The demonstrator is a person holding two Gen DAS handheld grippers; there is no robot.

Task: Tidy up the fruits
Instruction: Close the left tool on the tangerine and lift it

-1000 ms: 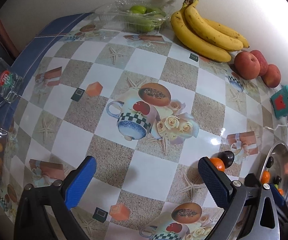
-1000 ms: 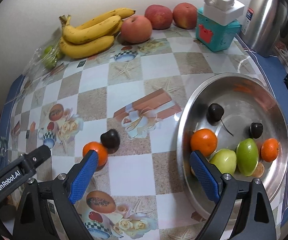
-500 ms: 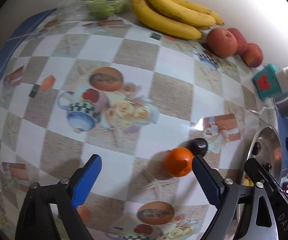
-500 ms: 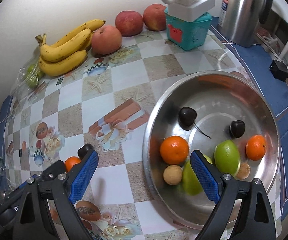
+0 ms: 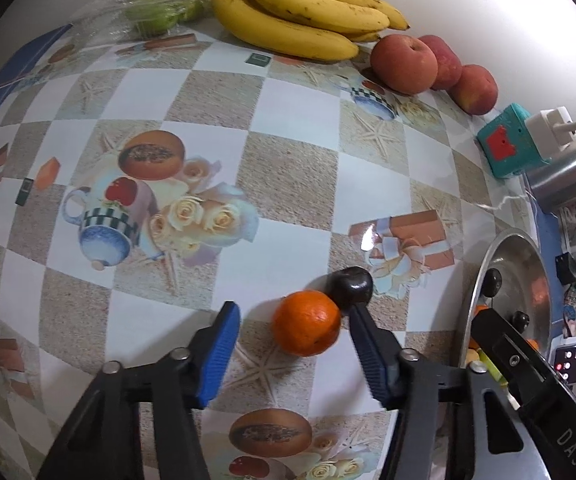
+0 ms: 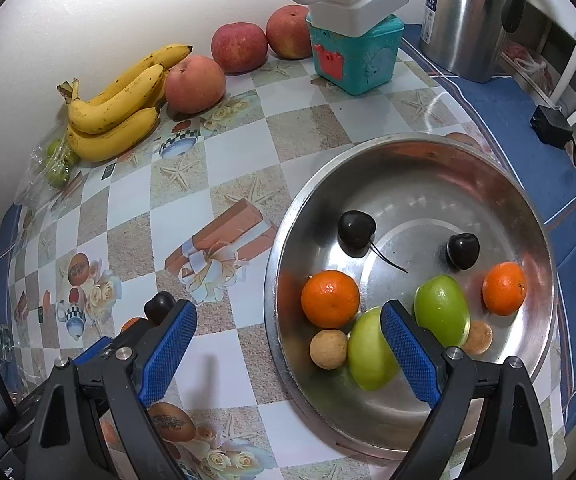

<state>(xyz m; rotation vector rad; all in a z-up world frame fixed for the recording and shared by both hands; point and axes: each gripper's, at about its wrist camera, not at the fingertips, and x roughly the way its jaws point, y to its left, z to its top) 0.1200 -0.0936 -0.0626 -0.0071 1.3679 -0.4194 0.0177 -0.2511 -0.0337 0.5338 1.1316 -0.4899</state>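
A small orange (image 5: 307, 328) lies on the patterned table, touching a dark cherry (image 5: 351, 286) behind it. My left gripper (image 5: 294, 354) is open with the orange between its blue fingers, the right finger near the orange. In the right wrist view the cherry (image 6: 159, 307) shows beside the left gripper. My right gripper (image 6: 288, 354) is open and empty, over the near left rim of a steel bowl (image 6: 420, 156). The bowl holds two oranges (image 6: 330, 299), two cherries (image 6: 355, 229), two green fruits (image 6: 442, 316) and two small brown fruits (image 6: 328, 349).
Bananas (image 6: 116, 100), three apples (image 6: 195, 84) and a bag of green fruit (image 5: 156, 8) line the back wall. A teal box (image 6: 352, 60) with a white power strip and a steel kettle (image 6: 464, 20) stand at the back right.
My left gripper has moved forward and right until the orange sits between its fingers, and the fingers have narrowed. My right gripper has shifted right over the bowl's rim.
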